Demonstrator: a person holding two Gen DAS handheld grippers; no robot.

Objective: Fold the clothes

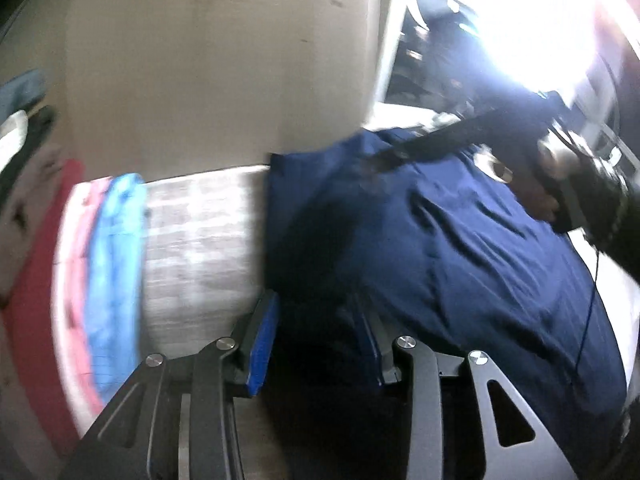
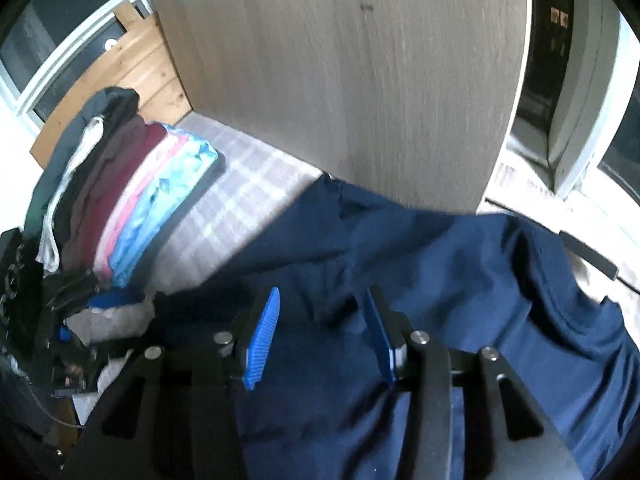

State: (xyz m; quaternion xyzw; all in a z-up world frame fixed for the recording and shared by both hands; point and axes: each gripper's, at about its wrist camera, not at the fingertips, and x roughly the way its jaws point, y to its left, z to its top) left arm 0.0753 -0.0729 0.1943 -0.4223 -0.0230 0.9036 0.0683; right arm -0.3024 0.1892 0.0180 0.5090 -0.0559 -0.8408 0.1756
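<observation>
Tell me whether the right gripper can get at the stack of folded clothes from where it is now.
Probably not without moving. The right gripper hangs open over the navy garment; the stack of folded clothes lies off to its left across bare checked bedding. Nothing seems to block that path.

A pale wood-grain panel [image 2: 340, 80] stands upright along the far edge of the bed [image 2: 248, 184], which wears a faded checked cover of grey and white. Behind the bed's far left corner sits a knotty pine board [image 2: 132, 68] — set against a white-framed window [image 2: 60, 40] with dark panes. Off the far right corner another white frame [image 2: 580, 160] catches hard daylight, and a dark opening [image 2: 548, 40] shows just past the panel's right side. In the left wrist view that same side is washed out by glare [image 1: 540, 32] — details there are blurred.
</observation>
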